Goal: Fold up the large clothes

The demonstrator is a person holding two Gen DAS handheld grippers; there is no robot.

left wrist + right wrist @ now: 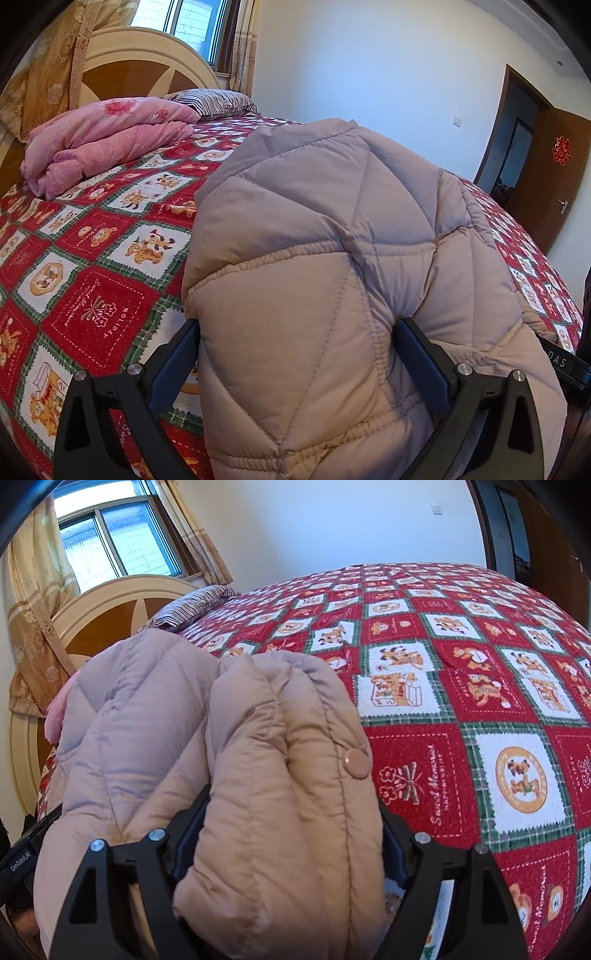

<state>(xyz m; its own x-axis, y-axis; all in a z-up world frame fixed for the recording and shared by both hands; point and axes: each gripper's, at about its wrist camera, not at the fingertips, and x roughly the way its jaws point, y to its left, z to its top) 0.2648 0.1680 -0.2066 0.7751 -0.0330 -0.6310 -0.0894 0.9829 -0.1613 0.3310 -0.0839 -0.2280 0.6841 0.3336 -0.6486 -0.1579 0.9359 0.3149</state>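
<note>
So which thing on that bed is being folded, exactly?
Start from the red cartoon-patterned bedspread. The puffy beige quilted jacket bulges between the fingers of both grippers, nearest the cameras. Unlike the folded pink quilt by the headboard, it is diamond-stitched with a round snap button.

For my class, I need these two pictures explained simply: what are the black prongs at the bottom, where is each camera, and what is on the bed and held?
A person holds a two-finger tool in each hand; no robot arm. Each picture comes from a camera on one tool, looking along its fingers. The left tool and right tool each clamp a bunched part of a beige quilted puffer jacket. Below lies a red patchwork bedspread, with a folded pink quilt and striped pillow near the headboard.
</note>
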